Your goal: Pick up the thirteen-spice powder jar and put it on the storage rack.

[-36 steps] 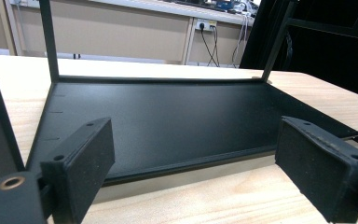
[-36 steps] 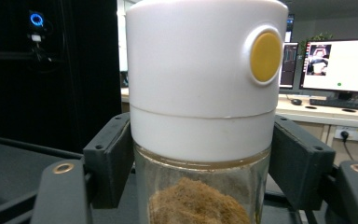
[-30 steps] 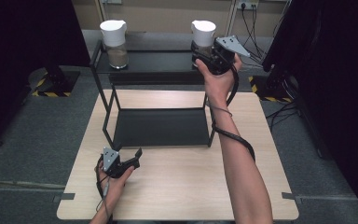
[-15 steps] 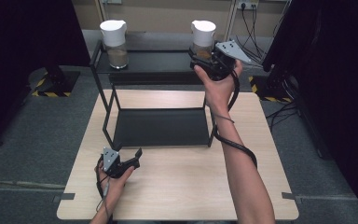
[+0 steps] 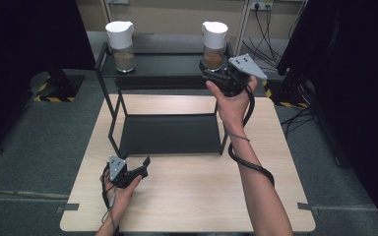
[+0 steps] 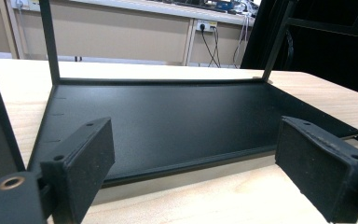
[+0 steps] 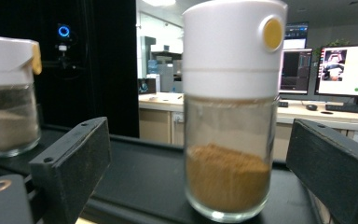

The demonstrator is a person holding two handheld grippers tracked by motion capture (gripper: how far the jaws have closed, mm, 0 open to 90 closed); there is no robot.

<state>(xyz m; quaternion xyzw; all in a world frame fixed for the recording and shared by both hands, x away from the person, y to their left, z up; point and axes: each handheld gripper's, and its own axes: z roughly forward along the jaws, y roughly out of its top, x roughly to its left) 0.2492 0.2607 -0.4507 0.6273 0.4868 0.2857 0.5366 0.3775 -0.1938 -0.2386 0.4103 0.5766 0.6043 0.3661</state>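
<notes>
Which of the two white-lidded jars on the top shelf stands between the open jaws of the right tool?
The jar with darker brown powder, at the shelf's right end in the high view. The right tool frames it; the paler-filled jar stands apart at the left end.

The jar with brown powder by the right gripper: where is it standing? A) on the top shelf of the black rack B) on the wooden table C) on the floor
A: the jar stands upright on the top shelf of the black rack, in front of the open right gripper.
</notes>
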